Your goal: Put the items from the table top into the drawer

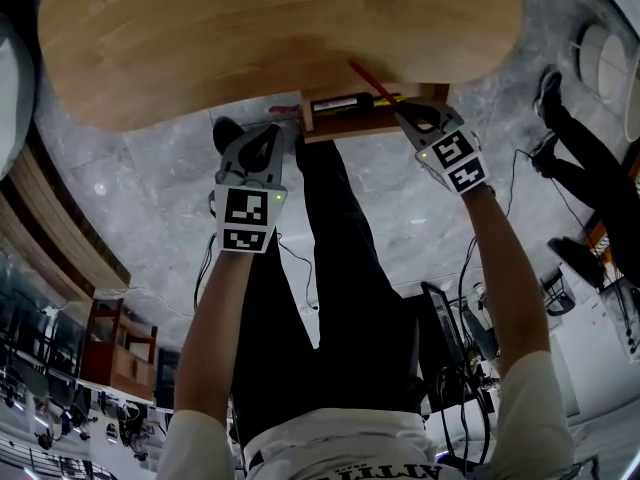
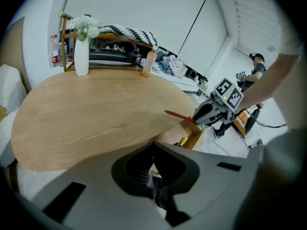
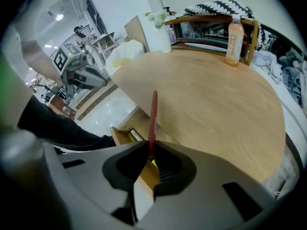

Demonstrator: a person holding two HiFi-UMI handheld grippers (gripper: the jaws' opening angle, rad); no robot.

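Observation:
A thin red pen (image 1: 368,80) juts up and left from my right gripper (image 1: 402,110), which is shut on its lower end. The pen (image 3: 153,119) slants over the edge of the wooden table (image 1: 250,28) above the open wooden drawer (image 1: 352,120). The drawer (image 3: 125,133) holds a black and yellow item (image 1: 345,101). My left gripper (image 1: 286,126) hangs just left of the drawer, below the table edge, shut with nothing seen in its jaws. In the left gripper view my right gripper (image 2: 204,114) carries the pen (image 2: 178,115) beside the drawer (image 2: 192,137).
A white vase with flowers (image 2: 81,51) and an orange bottle (image 2: 149,63) stand at the table's far edge by a shelf. A person's dark trouser legs (image 1: 340,268) are below the drawer. Cables and equipment (image 1: 450,348) lie on the grey floor.

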